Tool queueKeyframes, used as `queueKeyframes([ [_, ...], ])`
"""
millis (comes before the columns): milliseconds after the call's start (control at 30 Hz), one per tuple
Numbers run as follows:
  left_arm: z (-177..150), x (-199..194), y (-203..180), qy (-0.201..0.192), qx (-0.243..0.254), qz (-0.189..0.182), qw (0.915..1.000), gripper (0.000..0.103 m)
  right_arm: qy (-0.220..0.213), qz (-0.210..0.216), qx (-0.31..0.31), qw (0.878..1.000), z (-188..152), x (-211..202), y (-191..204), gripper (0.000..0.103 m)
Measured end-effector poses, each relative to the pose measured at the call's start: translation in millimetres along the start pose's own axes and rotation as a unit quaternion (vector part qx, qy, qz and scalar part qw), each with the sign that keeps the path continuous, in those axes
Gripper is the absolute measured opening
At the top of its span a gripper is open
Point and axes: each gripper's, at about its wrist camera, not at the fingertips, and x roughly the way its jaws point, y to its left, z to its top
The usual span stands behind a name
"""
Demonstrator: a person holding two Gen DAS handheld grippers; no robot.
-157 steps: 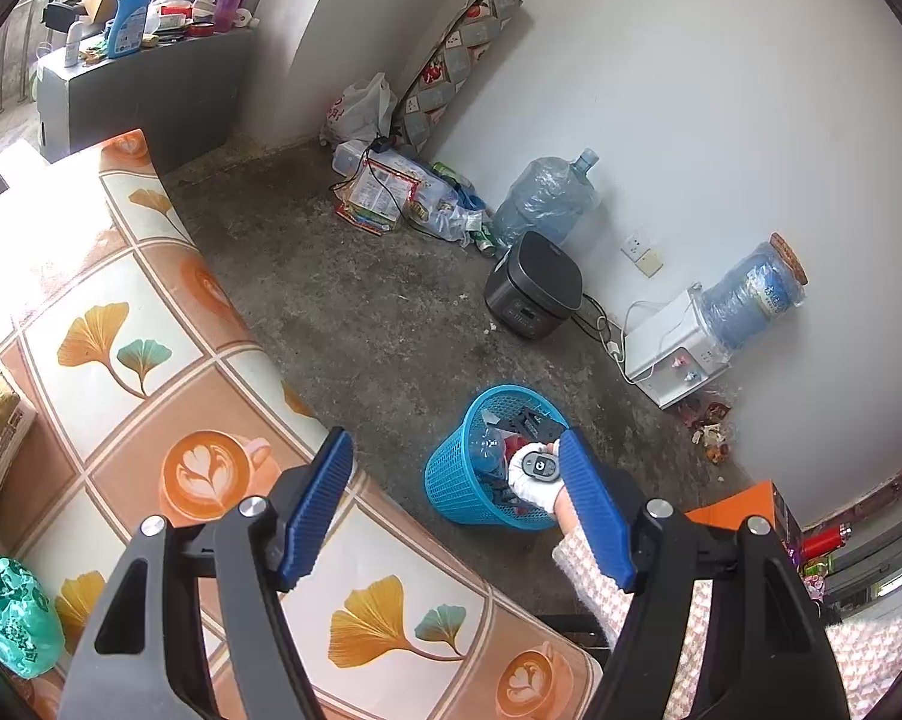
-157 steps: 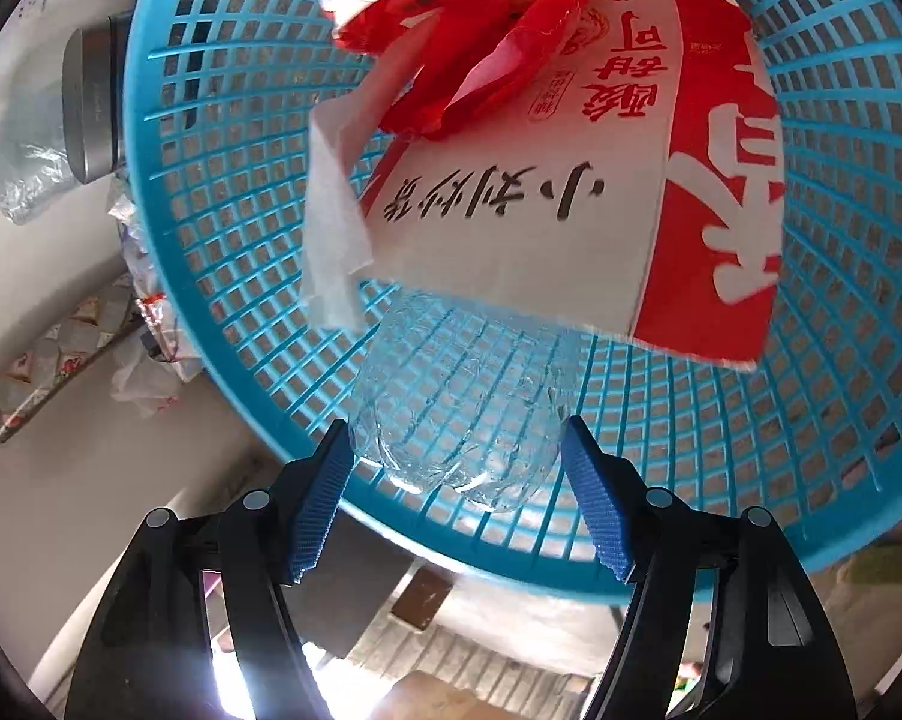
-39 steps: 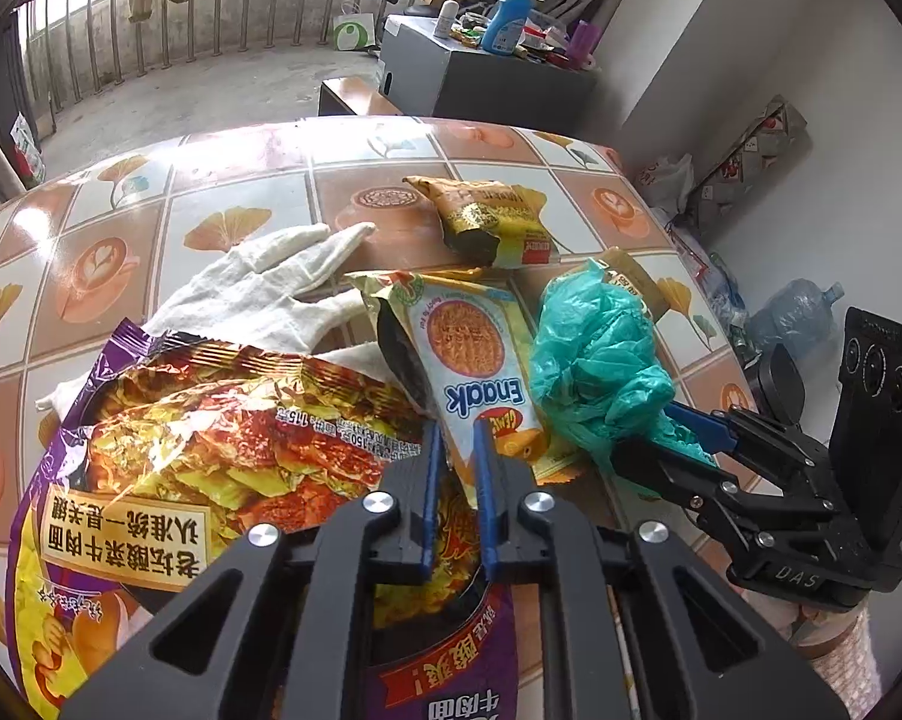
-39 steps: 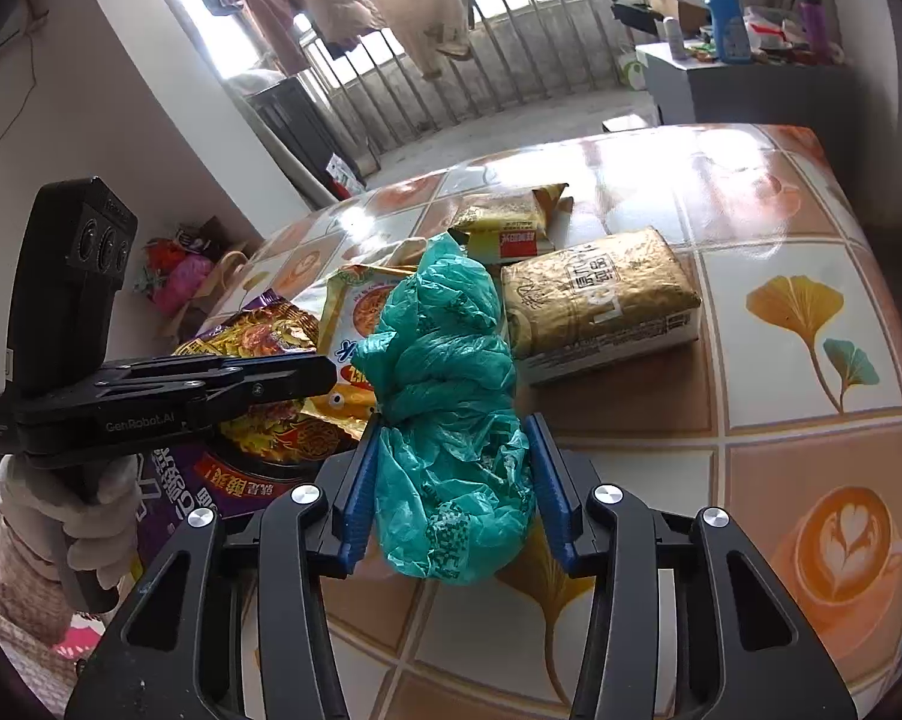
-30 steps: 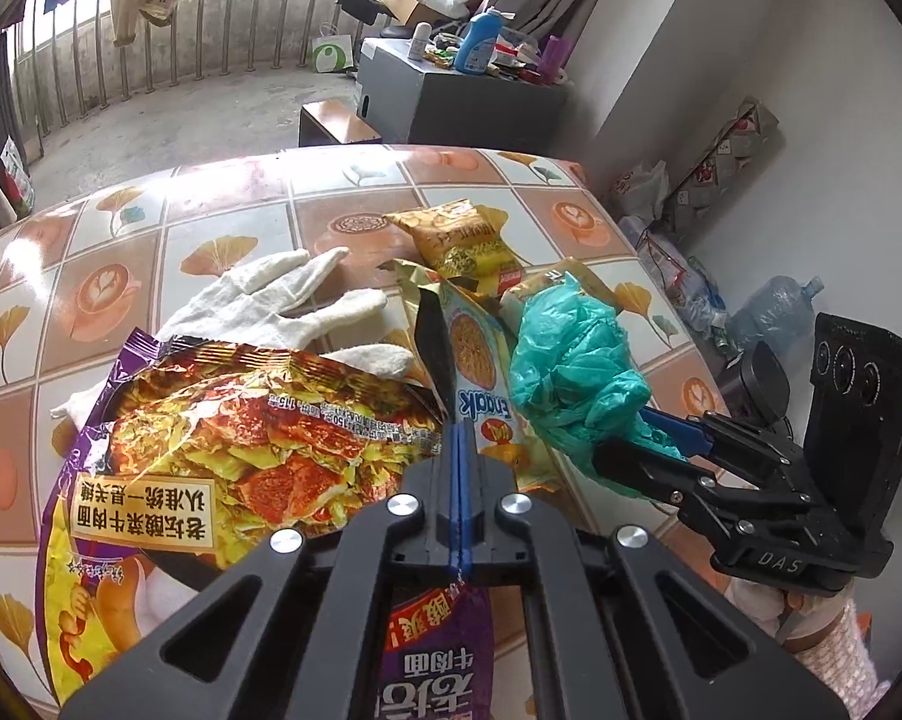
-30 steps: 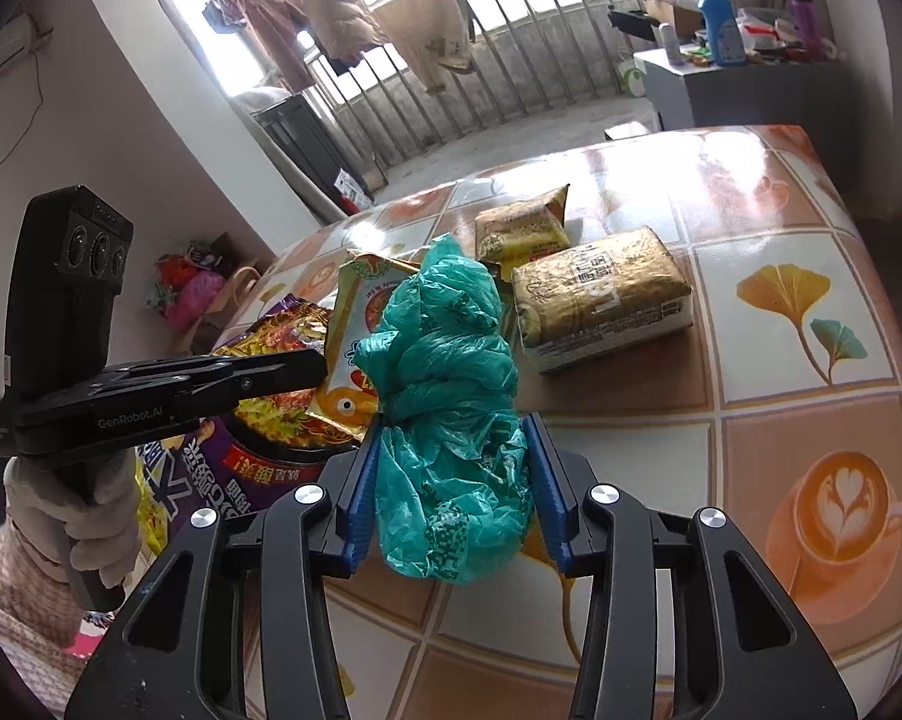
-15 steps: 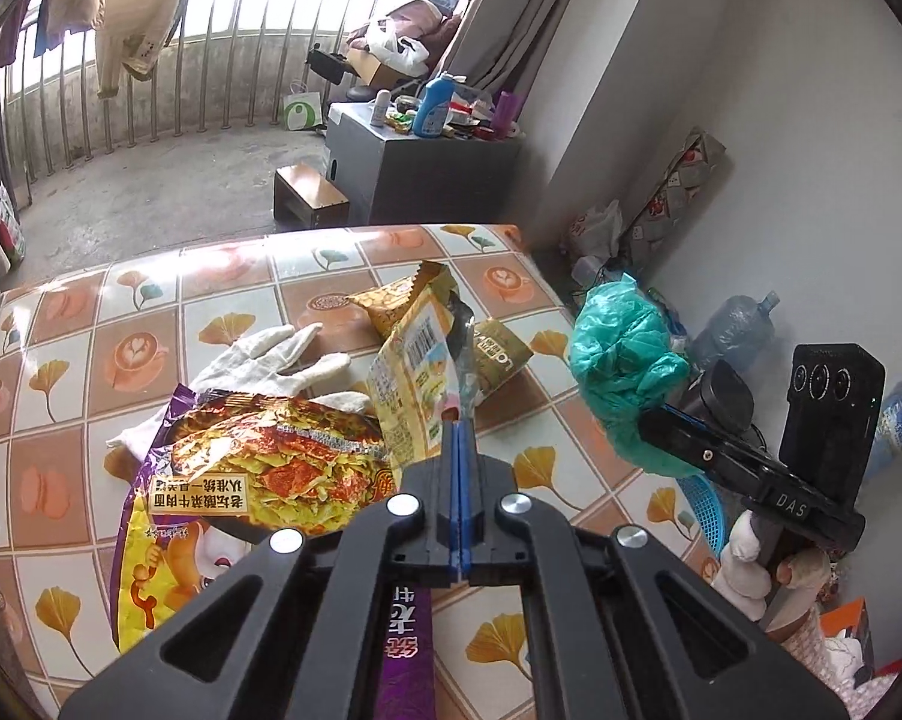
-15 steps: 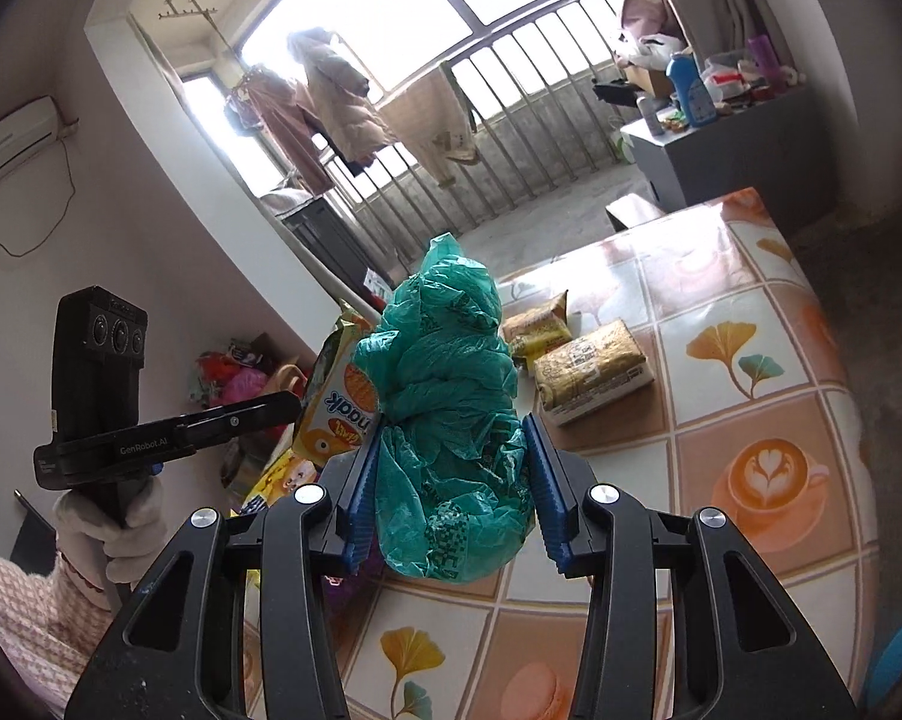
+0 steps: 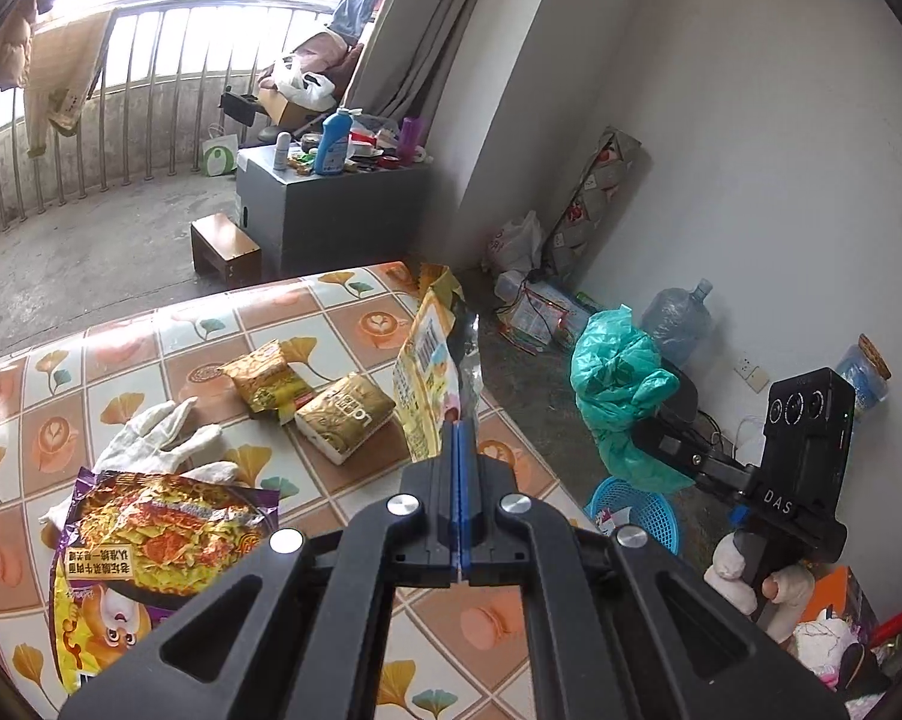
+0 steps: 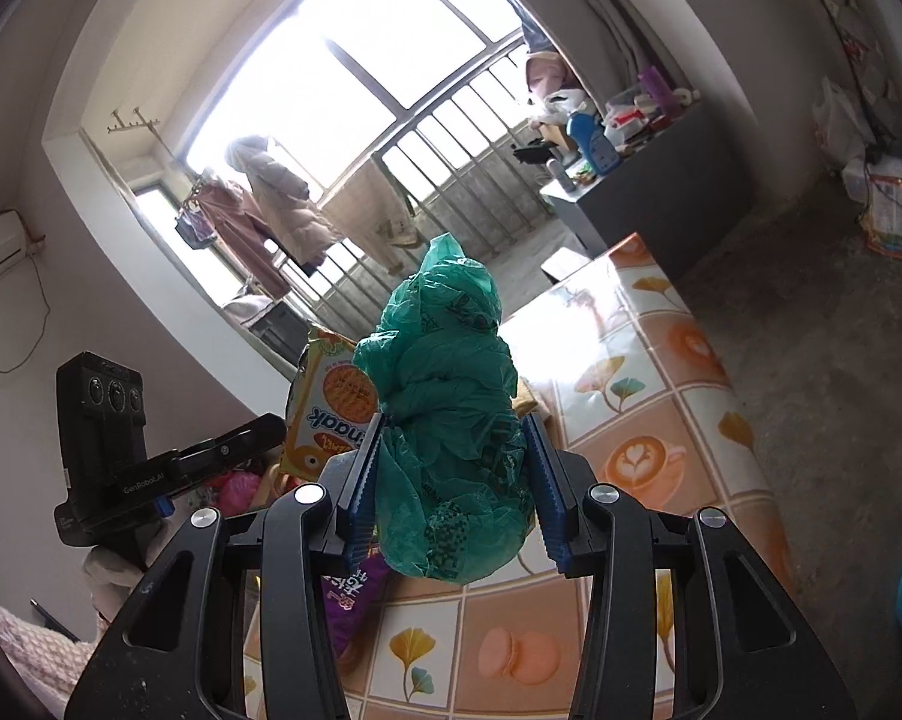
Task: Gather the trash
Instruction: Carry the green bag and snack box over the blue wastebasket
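Left wrist view: the left gripper [image 9: 460,444] is clamped fully on a yellow snack packet [image 9: 430,372] lifted above the table [image 9: 343,324], while the right gripper [image 10: 451,480], half-open, grips a green plastic bag [image 10: 451,420] above the table edge

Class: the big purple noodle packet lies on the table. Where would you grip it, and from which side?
Grip the purple noodle packet at its raised, crinkled top edge beside the white glove, coming from above. It lies flat on the table, so only that lifted edge gives fingers something to pinch.
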Motion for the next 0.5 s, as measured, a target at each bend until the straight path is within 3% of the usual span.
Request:
queueKeyframes([
  [500,14,48,-81,0.021,0.062,-0.037,0.9972,0.000,-0.062,-0.035,0.049,0.996,6,-56,-48,0.042],
])
